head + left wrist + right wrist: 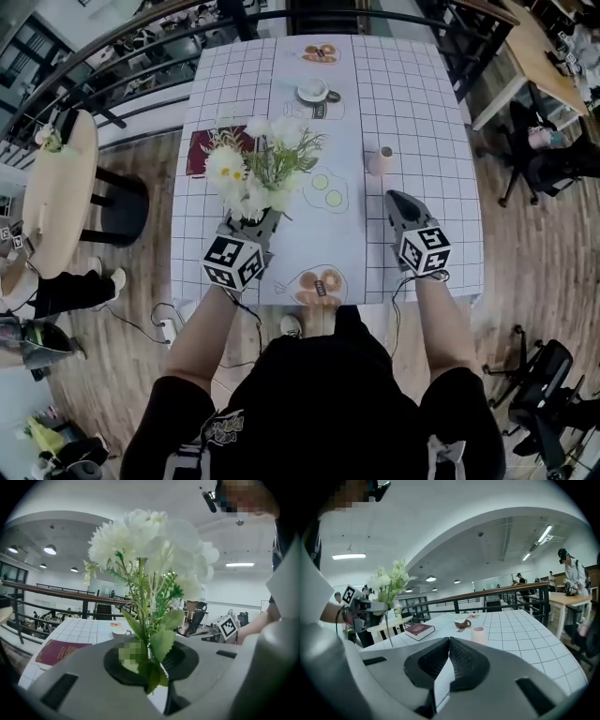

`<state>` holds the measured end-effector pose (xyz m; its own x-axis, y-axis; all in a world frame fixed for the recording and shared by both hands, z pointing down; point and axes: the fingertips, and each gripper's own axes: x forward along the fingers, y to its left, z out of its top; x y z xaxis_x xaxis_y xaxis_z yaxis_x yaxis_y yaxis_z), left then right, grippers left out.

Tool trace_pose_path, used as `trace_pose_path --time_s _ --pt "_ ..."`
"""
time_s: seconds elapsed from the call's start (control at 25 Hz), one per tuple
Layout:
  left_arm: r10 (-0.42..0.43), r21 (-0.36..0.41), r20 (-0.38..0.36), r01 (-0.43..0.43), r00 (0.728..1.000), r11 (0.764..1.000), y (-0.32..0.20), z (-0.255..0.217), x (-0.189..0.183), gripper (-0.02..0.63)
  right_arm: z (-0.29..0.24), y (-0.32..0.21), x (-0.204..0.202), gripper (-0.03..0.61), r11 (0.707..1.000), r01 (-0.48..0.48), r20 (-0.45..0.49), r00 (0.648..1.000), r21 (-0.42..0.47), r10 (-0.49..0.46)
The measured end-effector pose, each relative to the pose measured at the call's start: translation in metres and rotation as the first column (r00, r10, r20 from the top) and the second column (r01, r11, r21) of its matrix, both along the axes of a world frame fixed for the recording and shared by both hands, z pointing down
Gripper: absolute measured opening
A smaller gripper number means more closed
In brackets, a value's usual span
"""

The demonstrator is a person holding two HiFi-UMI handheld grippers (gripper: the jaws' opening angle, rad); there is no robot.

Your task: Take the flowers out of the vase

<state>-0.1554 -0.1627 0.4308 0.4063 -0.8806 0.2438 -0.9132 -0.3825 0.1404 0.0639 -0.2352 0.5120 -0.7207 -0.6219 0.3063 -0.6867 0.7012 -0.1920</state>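
**A:** Flowers (pixel 150 550), where do we have them?

**B:** Over the near left part of the white gridded table (pixel 412 103). Our left gripper (pixel 154 667) pinches their stems, and the blooms stand up above its jaws.

**A:** And our right gripper (pixel 449 641)?

**B:** We hold it to the right of the left one, jaws pressed together tip to tip.

**A:** The smaller things?

**B:** We see a red book (pixel 202 155) lying ahead and left of the left gripper. The pink vase (pixel 381 160) stands just ahead of the right gripper, apart from the flowers.
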Motion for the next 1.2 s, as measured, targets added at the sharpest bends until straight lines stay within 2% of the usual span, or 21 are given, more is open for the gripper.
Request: trace_pose_path --time_s 0.32,0.56,0.88,1.2 --pt "0.015 -0.003 -0.006 -0.015 1.0 1.0 0.063 -0.01 -0.02 0.071 -0.07 0.082 -0.027 0.021 0.999 -0.031 0.094 0.995 0.01 0.03" --pt "0.036 -0.008 -0.033 -0.036 0.999 0.999 0.112 -0.012 -0.029 0.071 -0.102 0.146 -0.051 0.021 0.998 -0.062 0.14 0.988 0.029 0.058" --pt "0.09 -0.001 -0.035 -0.09 0.995 0.996 0.173 -0.014 -0.038 0.071 -0.105 0.224 -0.078 0.021 0.996 -0.083 0.176 0.981 0.013 0.08" --pt "0.123 -0.037 -0.05 -0.125 0.991 0.991 0.214 -0.008 -0.028 0.071 -0.098 0.271 -0.077 0.021 0.997 -0.073 0.16 0.984 -0.018 0.075"
